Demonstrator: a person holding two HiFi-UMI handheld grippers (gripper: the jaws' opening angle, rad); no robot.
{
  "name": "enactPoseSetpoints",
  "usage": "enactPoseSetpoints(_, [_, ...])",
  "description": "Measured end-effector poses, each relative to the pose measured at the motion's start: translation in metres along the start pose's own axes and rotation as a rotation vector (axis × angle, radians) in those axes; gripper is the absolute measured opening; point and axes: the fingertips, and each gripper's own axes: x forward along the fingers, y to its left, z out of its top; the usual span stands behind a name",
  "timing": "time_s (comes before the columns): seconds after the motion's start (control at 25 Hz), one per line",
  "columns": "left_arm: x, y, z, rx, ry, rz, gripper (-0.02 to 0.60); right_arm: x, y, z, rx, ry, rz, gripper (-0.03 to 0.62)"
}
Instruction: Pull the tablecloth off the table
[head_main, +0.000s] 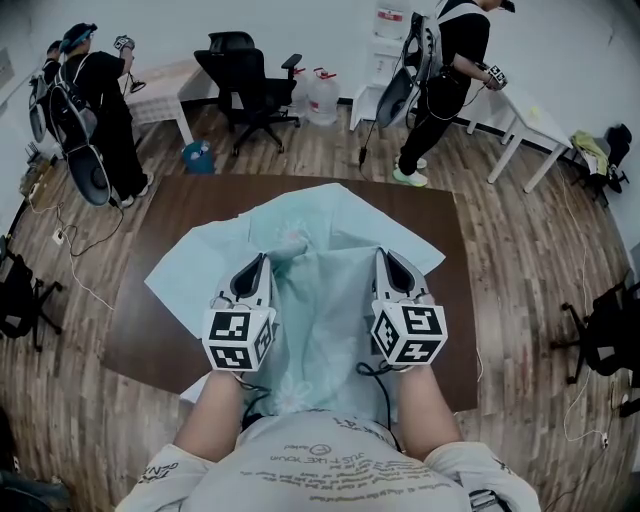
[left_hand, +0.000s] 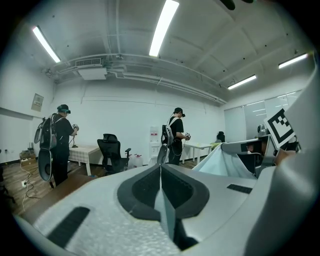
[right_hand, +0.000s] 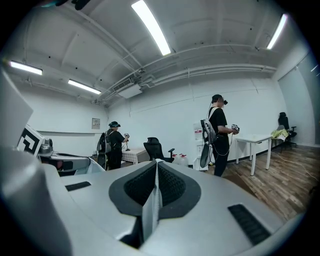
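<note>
- Tablecloth (head_main: 335, 225): pale teal and rumpled, it lies on the brown table (head_main: 180, 220), gathered into folds toward the near side. Its near end reaches past the near table edge in front of you.
- Left gripper (head_main: 262, 258): your jaws are closed together, pinching a thin fold of the tablecloth.
- Right gripper (head_main: 383, 255): your jaws are likewise pressed together on a thin fold of the same cloth.
- Position: both grippers sit side by side over the near half of the table, with a ridge of cloth between them.
- Surroundings: a black office chair (head_main: 245, 85) stands on the far side.
</note>
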Motion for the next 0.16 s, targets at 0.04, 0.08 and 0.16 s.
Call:
enactPoseSetpoints(0.04, [0.0005,0.0009,-0.001,-0.004,0.004,-0.001,0.008,0.0009,0.0005,-0.0001,0.001,0.002,0.002,0.014])
enactPoseSetpoints(0.08, [0.0009,0.0017,-0.002,-0.008,0.008,-0.002,0.008,0.0018,0.0011,-0.0001,0.001,0.003,0.005,0.014])
enactPoseSetpoints(0.16, [0.0019,0.0034,-0.004,-0.013,0.016,-0.004,0.008,0.0036,0.0024,-0.0003,0.002,0.004,0.011,0.014])
